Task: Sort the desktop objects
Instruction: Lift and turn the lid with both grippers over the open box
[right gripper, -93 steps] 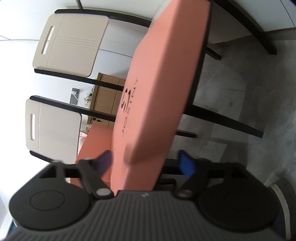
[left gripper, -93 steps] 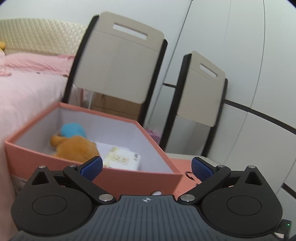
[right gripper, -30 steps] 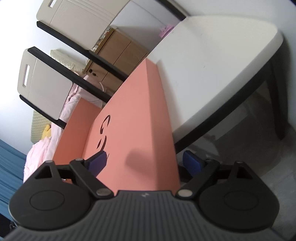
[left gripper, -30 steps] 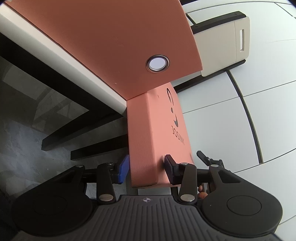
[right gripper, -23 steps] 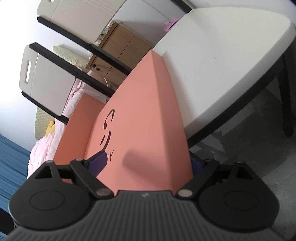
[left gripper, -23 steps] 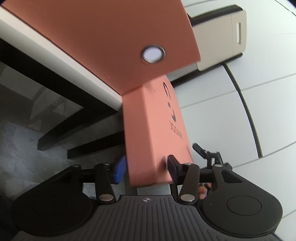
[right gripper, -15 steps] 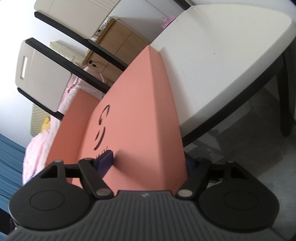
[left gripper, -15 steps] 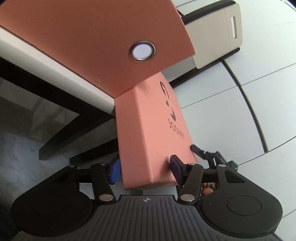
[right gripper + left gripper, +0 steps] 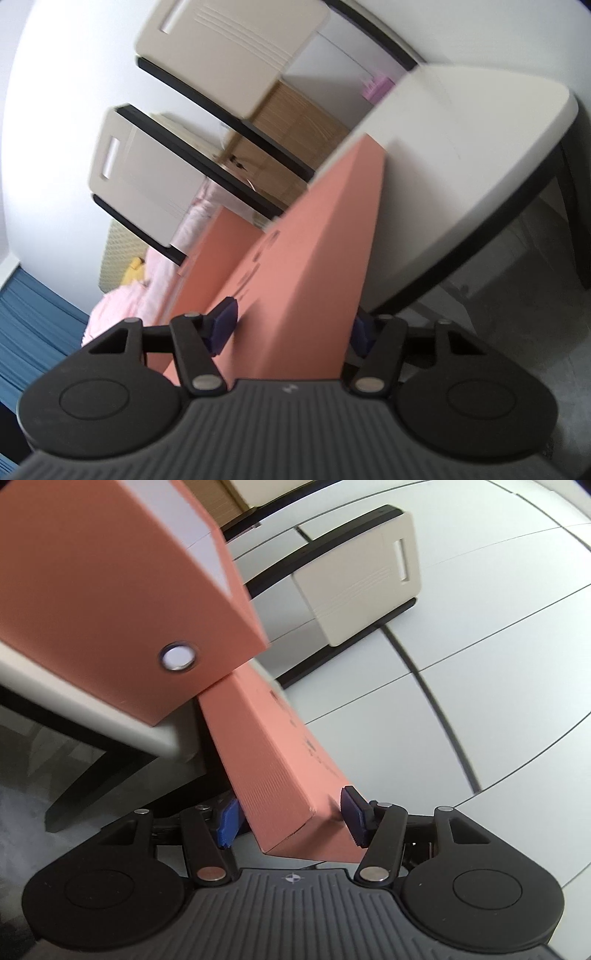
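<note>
A salmon box lid (image 9: pixel 266 746) with black lettering hangs tilted in the air, held at its two ends. My left gripper (image 9: pixel 290 819) holds the lid's near corner with a blue pad on each side; its jaws are opening slightly. My right gripper (image 9: pixel 291 328) has the lid (image 9: pixel 314 240) between its pads, one on the lettered face and one under the far edge; its jaws are closing. The matching salmon box (image 9: pixel 110 590), with a metal eyelet in its side, stands on the white table (image 9: pixel 92 709). The lid's far end reaches the box's lower corner.
Two beige chairs with black frames (image 9: pixel 147 173) (image 9: pixel 221 48) stand behind the table (image 9: pixel 461 166). Beyond them are a wooden cabinet (image 9: pixel 295 122) and a pink bed (image 9: pixel 122 302). White wardrobe doors (image 9: pixel 480 701) lie to the right, grey floor (image 9: pixel 22 812) below.
Both grippers have risen with the lid. The right jaws have closed onto it from wide open. The left jaws have spread a little as the lid turned between them.
</note>
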`<state>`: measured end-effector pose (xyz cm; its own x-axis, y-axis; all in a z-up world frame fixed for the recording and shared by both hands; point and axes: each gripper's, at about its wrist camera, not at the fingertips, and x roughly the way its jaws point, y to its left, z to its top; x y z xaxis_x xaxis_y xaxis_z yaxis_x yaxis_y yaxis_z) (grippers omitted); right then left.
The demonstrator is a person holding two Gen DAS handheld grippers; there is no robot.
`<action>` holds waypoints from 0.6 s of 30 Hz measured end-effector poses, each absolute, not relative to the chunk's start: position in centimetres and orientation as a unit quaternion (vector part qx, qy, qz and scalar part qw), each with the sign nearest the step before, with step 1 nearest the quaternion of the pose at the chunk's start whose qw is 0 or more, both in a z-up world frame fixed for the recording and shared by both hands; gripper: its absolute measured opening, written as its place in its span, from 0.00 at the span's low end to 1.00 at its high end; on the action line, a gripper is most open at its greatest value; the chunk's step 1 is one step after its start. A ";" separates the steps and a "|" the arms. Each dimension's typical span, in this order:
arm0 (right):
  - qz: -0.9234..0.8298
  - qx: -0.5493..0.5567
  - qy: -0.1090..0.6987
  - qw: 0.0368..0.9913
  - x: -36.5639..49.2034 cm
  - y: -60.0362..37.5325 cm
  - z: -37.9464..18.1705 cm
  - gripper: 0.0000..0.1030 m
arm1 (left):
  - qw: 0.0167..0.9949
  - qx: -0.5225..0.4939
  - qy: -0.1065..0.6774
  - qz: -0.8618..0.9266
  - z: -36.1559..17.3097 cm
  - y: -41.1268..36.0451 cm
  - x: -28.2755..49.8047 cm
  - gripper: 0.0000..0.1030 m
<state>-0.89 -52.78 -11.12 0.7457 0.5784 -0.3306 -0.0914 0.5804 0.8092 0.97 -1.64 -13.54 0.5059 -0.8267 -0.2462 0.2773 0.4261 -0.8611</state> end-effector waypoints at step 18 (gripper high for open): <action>0.202 0.387 0.209 0.875 -3.2 -52.6 -2.0 0.59 | 0.775 -0.402 0.283 -0.397 -6.0 -1.6 2.0 0.60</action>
<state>-3.18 -52.64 -1.98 0.8305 0.5160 -0.2099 -0.1916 0.6184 0.7621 2.01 -1.61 -6.01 0.5249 -0.8428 -0.1191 0.3887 0.3618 -0.8473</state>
